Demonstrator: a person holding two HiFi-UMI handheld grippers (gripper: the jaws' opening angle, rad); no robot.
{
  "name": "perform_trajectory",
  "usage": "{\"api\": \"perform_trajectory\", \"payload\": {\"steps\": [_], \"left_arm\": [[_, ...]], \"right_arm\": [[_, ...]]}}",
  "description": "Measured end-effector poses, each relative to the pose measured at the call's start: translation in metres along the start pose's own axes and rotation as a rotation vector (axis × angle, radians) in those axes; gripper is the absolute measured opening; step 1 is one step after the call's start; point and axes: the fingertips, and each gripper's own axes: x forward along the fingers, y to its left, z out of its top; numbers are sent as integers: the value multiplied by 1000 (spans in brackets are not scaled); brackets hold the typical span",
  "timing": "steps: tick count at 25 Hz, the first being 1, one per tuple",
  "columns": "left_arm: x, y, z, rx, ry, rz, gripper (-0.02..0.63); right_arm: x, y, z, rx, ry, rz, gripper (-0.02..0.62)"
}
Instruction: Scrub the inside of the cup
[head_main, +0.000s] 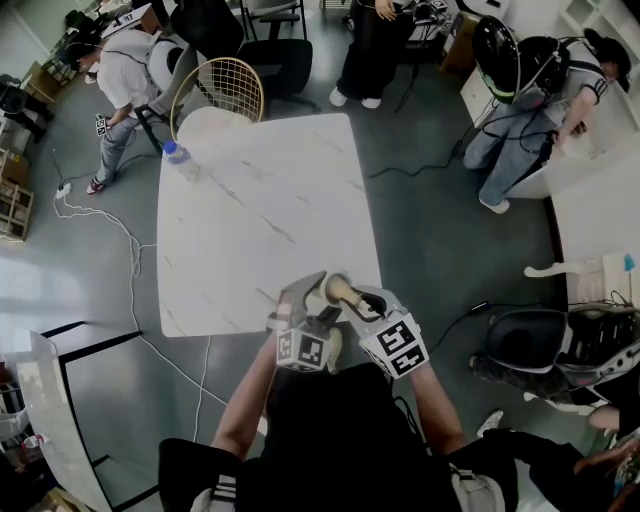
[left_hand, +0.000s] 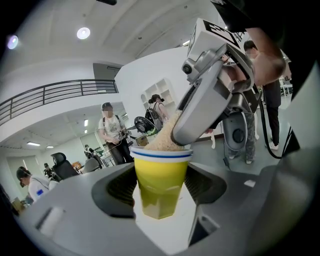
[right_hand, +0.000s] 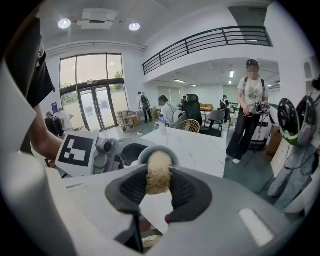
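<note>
Cup (left_hand: 161, 170) clamped in left tool (left_hand: 160, 189), scrubber (right_hand: 159, 172) pinched in right tool (right_hand: 159, 189), bottle (head_main: 177, 155) far across table (head_main: 262, 225).

A white marble-patterned table (head_main: 260, 200) stands on a grey floor (head_main: 440, 230). A clear plastic water bottle (head_main: 178, 157) with a blue cap stands upright near the table's far left corner. A round wire-backed chair (head_main: 224, 88) is drawn up to the far edge, with a black office chair (head_main: 272, 48) behind it. A white cable (head_main: 122, 236) snakes across the floor on the left. One person (head_main: 128, 78) stands beyond the bottle, another (head_main: 372, 45) at the top, and a third (head_main: 530, 110) at a white shelf unit (head_main: 600, 150). At the lower right lies what may be a helmet-like headset (head_main: 545, 342).
</note>
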Motion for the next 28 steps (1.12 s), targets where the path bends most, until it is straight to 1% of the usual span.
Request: {"api": "perform_trajectory", "payload": {"steps": [3,8,13,18,23,28], "left_arm": [[2,1,-1,3,-9,10,308],[0,2,4,11,-1,10,308],[-2,1,3,10,2,13,308],[-3,-5,1,9,3,12,308],[-2,-11,-9,19,12,16,308],[-7,-6,5,7,5,19,308]], "right_arm": [[-1,3,1,-5,-7,14,109],[-2,9,-7,-10,20,36,107],[-3,1,-12,-4,44,25,107],[-5,-1,-15,-4,43,15,107],[-5,1,-10,-10,35,16,107],[-10,6,2,-24,17,18,109]]}}
